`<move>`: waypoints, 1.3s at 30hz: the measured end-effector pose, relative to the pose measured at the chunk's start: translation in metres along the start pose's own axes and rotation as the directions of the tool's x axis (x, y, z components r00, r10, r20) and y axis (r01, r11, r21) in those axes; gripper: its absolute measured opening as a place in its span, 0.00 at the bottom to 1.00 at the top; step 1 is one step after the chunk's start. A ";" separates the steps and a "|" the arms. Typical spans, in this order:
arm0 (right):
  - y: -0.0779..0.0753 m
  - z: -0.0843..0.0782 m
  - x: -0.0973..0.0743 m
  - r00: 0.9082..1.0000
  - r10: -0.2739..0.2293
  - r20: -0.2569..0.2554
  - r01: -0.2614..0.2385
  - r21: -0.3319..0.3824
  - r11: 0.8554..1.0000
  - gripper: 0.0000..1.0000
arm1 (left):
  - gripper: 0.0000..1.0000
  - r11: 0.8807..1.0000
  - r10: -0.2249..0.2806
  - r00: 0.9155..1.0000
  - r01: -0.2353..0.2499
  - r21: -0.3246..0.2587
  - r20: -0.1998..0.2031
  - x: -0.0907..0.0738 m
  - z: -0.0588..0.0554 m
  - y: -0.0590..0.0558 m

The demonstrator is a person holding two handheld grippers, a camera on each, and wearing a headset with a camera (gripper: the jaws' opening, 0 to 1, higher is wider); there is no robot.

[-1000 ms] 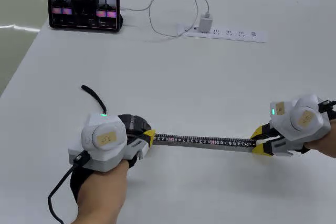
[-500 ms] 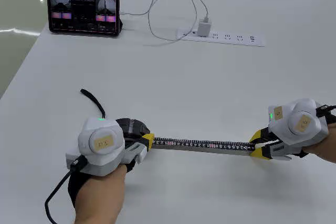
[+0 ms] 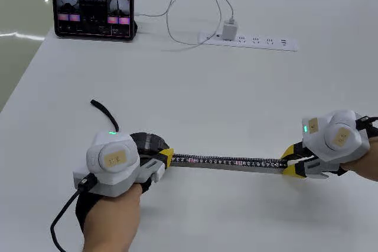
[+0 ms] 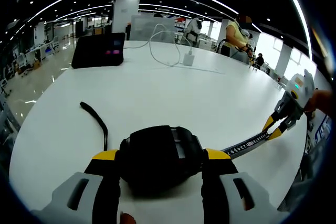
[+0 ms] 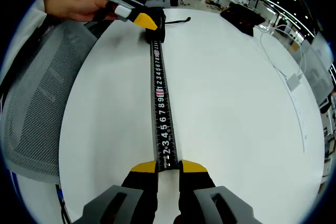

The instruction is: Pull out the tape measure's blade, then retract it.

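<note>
On the table [image 3: 207,87] the case [image 4: 160,156] was clamped in the left gripper [image 3: 164,160] and the blade [image 3: 227,162], stretched out flat, was pinched at its tip by the right gripper [image 3: 289,160] — thin, springy steel, judged likely to snap back unless held there.

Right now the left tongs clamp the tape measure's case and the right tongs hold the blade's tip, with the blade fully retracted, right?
No: the blade is pulled out, spanning from the case in the left tongs to the right tongs; the head view shows it.
</note>
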State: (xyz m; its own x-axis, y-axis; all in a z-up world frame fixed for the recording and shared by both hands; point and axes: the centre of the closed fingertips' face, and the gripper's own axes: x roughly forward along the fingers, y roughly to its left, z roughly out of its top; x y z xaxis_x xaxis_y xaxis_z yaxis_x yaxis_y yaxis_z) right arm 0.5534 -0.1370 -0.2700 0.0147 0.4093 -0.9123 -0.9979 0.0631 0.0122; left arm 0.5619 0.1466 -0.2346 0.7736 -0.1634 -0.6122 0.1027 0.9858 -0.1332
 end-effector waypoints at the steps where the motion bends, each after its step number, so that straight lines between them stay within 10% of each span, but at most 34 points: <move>1: 0.000 0.000 0.000 1.000 0.000 -0.002 0.000 -0.002 1.000 0.10 | 0.58 1.000 -0.001 1.000 0.001 0.001 -0.002 0.000 0.000 0.000; 39: 0.000 0.023 0.008 0.999 -0.001 0.042 0.001 -0.011 1.000 0.10 | 0.56 0.999 -0.025 1.000 0.024 -0.032 -0.018 -0.001 -0.001 0.000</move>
State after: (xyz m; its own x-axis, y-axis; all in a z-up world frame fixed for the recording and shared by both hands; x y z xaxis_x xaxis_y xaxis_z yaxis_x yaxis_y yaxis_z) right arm 0.5549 -0.1129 -0.2675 0.0183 0.4468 -0.8945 -0.9985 0.0537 0.0064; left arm 0.5608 0.1470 -0.2347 0.7594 -0.1884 -0.6228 0.1011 0.9797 -0.1731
